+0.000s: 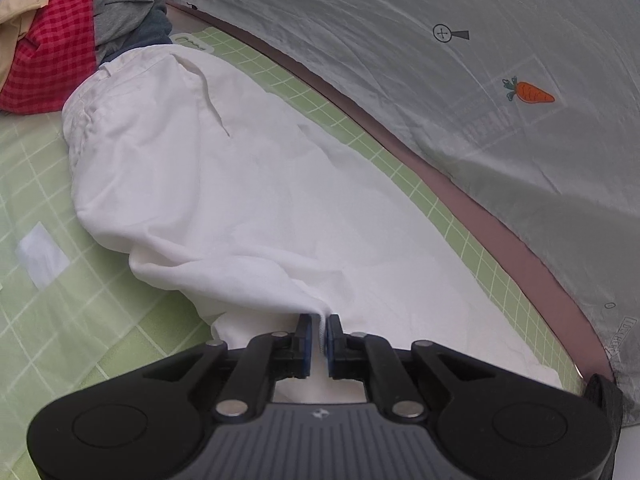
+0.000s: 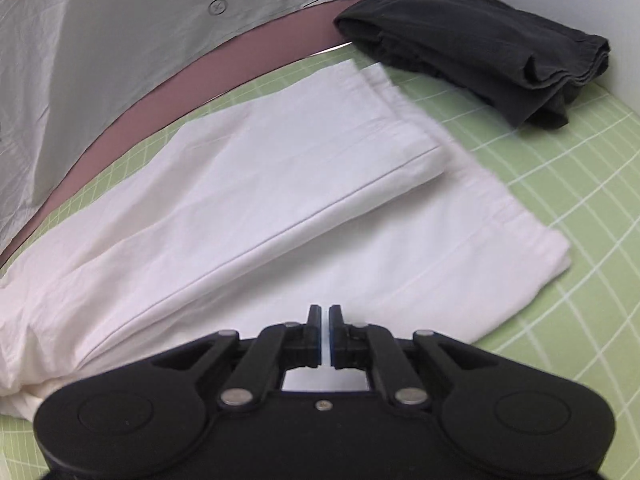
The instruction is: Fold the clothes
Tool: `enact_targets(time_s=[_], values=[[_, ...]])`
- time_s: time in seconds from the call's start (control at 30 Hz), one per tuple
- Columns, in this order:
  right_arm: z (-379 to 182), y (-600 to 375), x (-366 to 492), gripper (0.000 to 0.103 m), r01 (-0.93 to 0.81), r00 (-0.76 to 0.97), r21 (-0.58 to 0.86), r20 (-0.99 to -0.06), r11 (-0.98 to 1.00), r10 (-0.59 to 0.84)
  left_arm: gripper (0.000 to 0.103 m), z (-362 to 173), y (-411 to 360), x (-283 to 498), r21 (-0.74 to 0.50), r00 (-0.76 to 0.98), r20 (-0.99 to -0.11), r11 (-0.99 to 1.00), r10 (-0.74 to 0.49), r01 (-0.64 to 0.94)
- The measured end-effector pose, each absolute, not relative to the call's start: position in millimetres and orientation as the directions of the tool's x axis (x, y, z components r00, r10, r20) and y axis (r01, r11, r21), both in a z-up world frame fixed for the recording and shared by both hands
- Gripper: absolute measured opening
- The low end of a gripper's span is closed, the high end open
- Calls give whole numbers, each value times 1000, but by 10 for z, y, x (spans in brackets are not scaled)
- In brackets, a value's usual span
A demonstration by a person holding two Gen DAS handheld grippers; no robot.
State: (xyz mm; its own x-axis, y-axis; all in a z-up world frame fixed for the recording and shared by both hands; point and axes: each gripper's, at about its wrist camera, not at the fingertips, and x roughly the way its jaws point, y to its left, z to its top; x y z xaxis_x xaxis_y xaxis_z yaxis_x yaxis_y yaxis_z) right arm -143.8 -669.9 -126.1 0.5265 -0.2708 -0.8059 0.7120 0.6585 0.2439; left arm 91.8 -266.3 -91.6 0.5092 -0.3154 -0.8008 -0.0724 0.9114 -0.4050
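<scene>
Left wrist: left claw [image 1: 319, 326] pinching white trousers [image 1: 240, 184] | trousers lengthways along mat edge | right claw [image 2: 325, 317] closed, empty

left wrist: close, steep down | right wrist: same | shared: white trousers [image 1: 248, 208], green mat [image 2: 580, 184]

White trousers [image 1: 248, 184], green gridded mat [image 1: 80, 320], red checked cloth [image 1: 56, 52].

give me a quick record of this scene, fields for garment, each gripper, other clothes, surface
garment: white trousers, legs laid flat on the mat
left gripper: shut on a bunched fold of the white trousers
right gripper: shut, empty, above the trousers
other clothes: folded black garment; unfolded pile
surface: green grid mat
</scene>
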Motion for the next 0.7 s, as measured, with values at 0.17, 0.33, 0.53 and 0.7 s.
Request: enact_targets(time_s=[0.17,0.33,0.53,0.7], values=[[-1317,-6008,-978,9,600,571,250,-799,760,-188,24,-911,-2405,764,-433,479,-799,900,-363,-40],[-1211,-5361,-454,17,486,575,169,-800,857,-168,29,-991,-2227,731,-460,450,-794,888,-410,-3],[-1118,-4817,-413,18,438,547,115,-821,892,-163,29,-1053,-2192,850,-479,414,-789,876,-455,52],[-1056,-4646,-571,18,472,503,90,-845,877,-184,29,-1059,-2197,1016,-498,375,-783,861,-497,102]])
